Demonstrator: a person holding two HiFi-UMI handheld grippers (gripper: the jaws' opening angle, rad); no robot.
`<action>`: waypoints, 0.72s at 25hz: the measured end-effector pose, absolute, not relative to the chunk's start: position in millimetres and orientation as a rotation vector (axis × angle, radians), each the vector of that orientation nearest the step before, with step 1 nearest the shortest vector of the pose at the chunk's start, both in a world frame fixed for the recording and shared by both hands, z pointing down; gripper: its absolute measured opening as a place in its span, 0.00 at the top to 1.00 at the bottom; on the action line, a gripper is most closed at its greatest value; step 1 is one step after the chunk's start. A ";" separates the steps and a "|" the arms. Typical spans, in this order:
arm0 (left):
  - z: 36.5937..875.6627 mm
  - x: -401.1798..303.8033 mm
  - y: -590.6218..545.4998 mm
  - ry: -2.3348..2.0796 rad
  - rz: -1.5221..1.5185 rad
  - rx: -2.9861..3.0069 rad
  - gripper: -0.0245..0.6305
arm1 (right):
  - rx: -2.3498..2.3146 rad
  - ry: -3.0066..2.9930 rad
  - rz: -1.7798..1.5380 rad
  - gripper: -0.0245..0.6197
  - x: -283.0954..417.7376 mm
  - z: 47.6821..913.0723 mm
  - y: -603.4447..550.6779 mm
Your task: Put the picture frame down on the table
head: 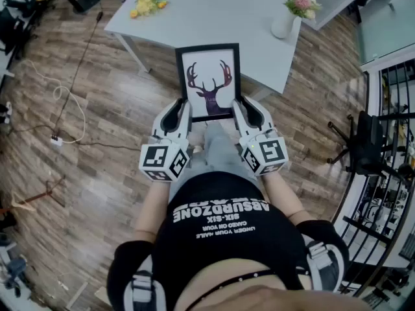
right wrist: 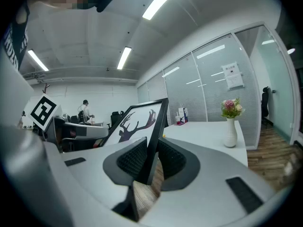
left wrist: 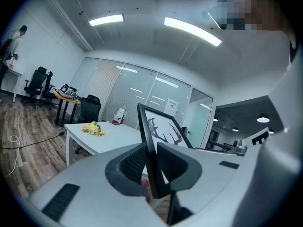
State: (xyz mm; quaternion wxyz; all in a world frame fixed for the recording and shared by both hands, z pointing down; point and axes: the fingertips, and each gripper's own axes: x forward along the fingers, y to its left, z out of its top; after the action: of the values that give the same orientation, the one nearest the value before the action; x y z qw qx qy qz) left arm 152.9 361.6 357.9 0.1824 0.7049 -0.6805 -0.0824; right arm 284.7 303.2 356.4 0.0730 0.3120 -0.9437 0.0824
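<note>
A black picture frame (head: 209, 80) with a dark deer-head print on white is held up in front of me, over the near edge of the white table (head: 207, 15). My left gripper (head: 183, 114) is shut on the frame's lower left edge (left wrist: 149, 160). My right gripper (head: 237, 111) is shut on the lower right edge (right wrist: 154, 141). Both gripper views show the frame's thin black side pinched between the ribbed pads (left wrist: 135, 162), with the deer print (right wrist: 135, 122) rising beyond.
A white vase of pink flowers (head: 293, 13) stands at the table's right side and yellow flowers (head: 146, 5) lie at its left. Wood floor with a white cable (head: 65, 109) lies to the left. Office chairs (head: 363, 141) and a rack stand at the right.
</note>
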 end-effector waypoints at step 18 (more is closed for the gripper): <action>371.5 145.6 358.0 -1.900 -0.227 1.982 0.84 | 0.956 -2.817 0.279 0.83 278.4 372.3 301.1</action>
State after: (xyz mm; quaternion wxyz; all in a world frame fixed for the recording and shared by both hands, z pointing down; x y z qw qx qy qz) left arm 145.6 358.0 371.5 0.1922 0.7059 -0.6770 -0.0807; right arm 278.4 301.1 372.3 0.0766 0.3191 -0.9400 0.0932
